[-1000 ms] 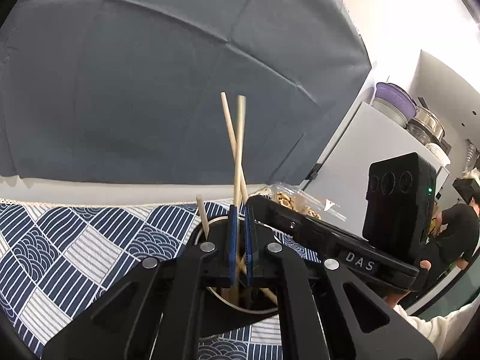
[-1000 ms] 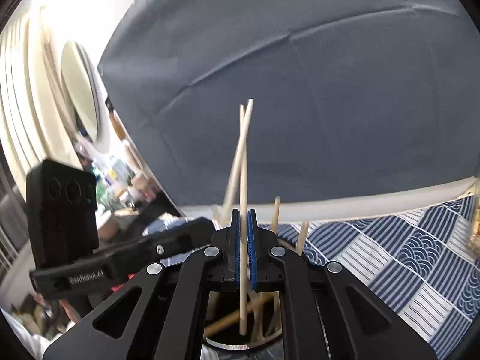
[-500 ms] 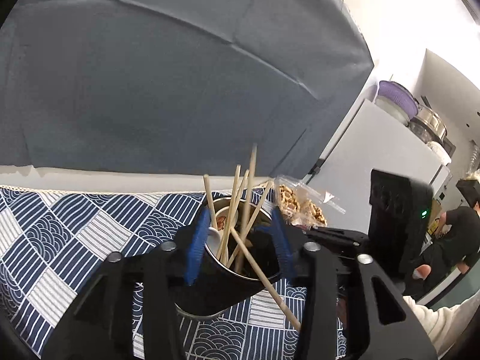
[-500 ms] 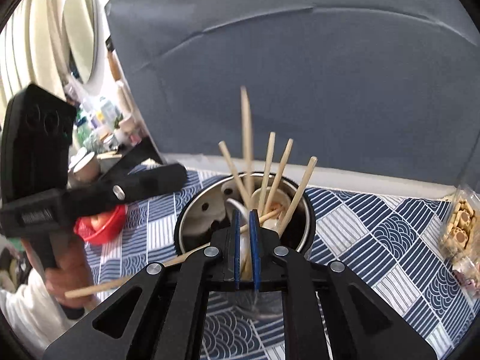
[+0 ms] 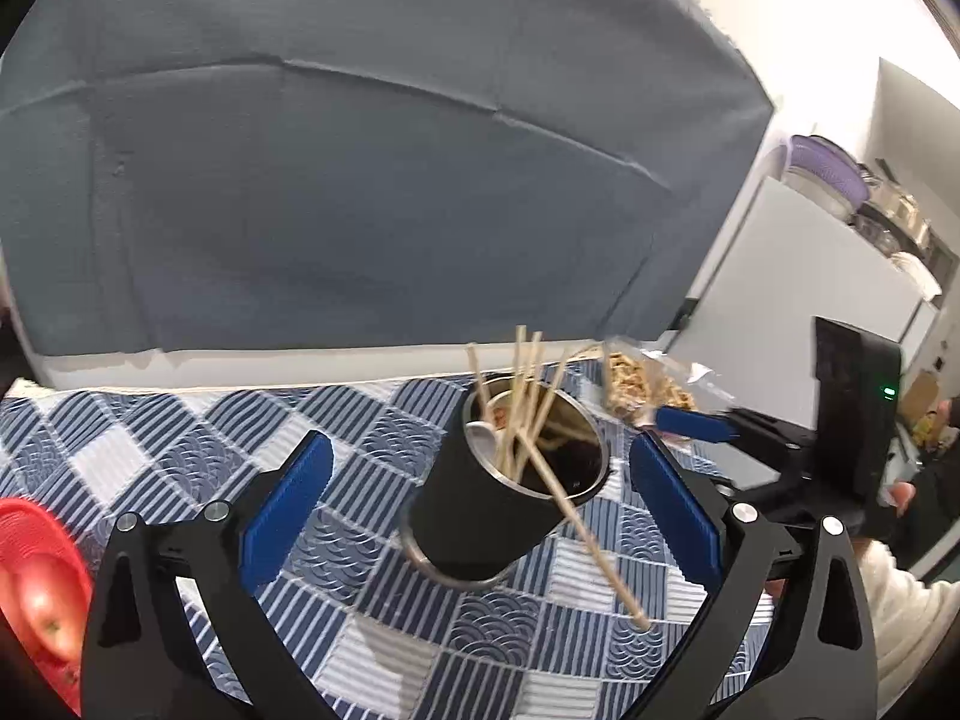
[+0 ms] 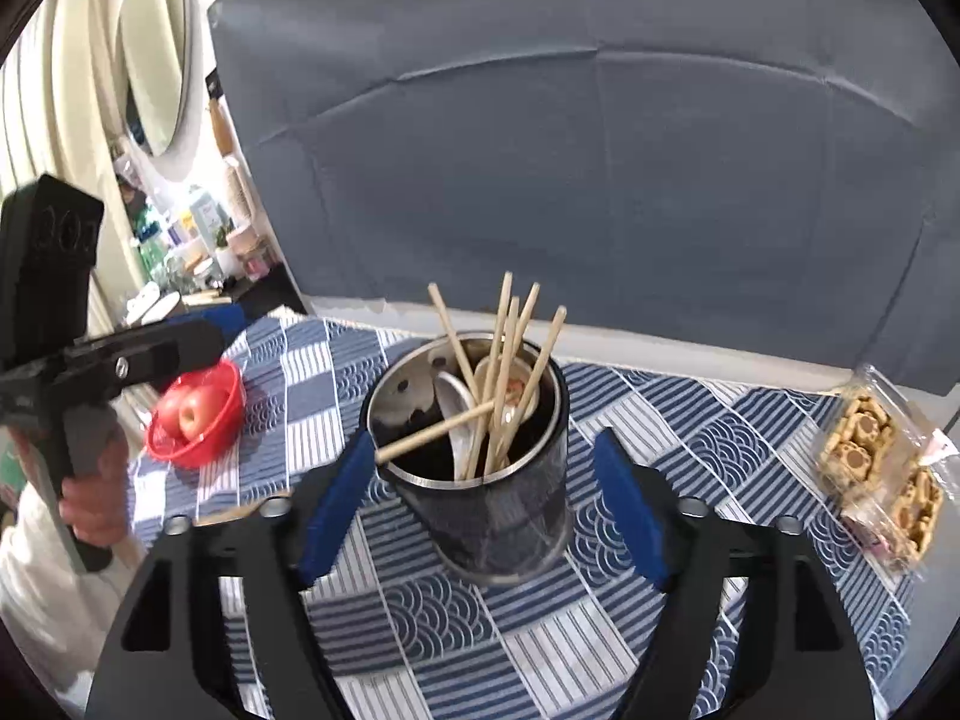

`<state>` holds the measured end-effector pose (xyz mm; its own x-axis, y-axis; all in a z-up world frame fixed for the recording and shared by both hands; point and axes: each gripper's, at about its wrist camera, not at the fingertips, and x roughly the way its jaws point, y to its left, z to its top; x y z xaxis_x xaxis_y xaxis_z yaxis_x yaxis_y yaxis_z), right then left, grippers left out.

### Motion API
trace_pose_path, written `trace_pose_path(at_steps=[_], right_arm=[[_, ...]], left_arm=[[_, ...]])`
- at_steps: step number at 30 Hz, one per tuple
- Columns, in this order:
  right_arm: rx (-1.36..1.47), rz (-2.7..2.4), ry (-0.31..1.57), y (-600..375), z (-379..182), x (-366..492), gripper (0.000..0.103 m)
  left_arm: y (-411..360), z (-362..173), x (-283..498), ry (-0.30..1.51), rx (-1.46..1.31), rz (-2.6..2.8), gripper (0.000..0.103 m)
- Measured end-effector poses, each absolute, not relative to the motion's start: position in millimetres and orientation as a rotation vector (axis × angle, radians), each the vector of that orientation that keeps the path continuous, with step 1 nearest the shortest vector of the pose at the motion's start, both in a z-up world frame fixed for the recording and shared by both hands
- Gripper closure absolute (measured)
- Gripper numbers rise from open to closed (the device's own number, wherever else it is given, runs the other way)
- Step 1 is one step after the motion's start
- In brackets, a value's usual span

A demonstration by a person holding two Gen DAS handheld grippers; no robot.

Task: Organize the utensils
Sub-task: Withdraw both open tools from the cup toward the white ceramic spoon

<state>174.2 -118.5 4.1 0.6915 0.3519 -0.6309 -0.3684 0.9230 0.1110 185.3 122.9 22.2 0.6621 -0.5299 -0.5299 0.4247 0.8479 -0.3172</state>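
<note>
The black metal utensil cup (image 6: 480, 468) stands upright on the checked surface (image 6: 750, 432), dead ahead of both tools and between their blue pads. The left tool (image 5: 480, 504) and right tool (image 6: 480, 504) are both spread wide, holding nothing. Most chopsticks (image 6: 510, 360) stand near-vertical inside with a white spoon (image 6: 456, 414); one chopstick (image 5: 582, 534) leans out over the rim toward the left tool, which looks nearer to it. A red apple bowl (image 6: 198, 414) and cookie packet (image 6: 882, 462) sit well apart.

A grey backdrop (image 6: 600, 180) hangs behind the blue-patterned tablecloth (image 6: 750, 450).
</note>
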Motion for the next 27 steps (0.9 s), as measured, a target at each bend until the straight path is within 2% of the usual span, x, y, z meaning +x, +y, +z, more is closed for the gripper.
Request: trace_pose_path(at_steps=[3,27], right_arm=[[-0.039,0.38,0.715,-116.6,5.8,163.3,0.017],[-0.187,0.498,0.868,-93.3,-33.2,70.6,0.016]], left_arm=[[127.1,22.2,177.6,0.653,-0.139,-0.504,0.006],[123.8,-4.7,80.6,0.754,0.03,-0.354,0.006]])
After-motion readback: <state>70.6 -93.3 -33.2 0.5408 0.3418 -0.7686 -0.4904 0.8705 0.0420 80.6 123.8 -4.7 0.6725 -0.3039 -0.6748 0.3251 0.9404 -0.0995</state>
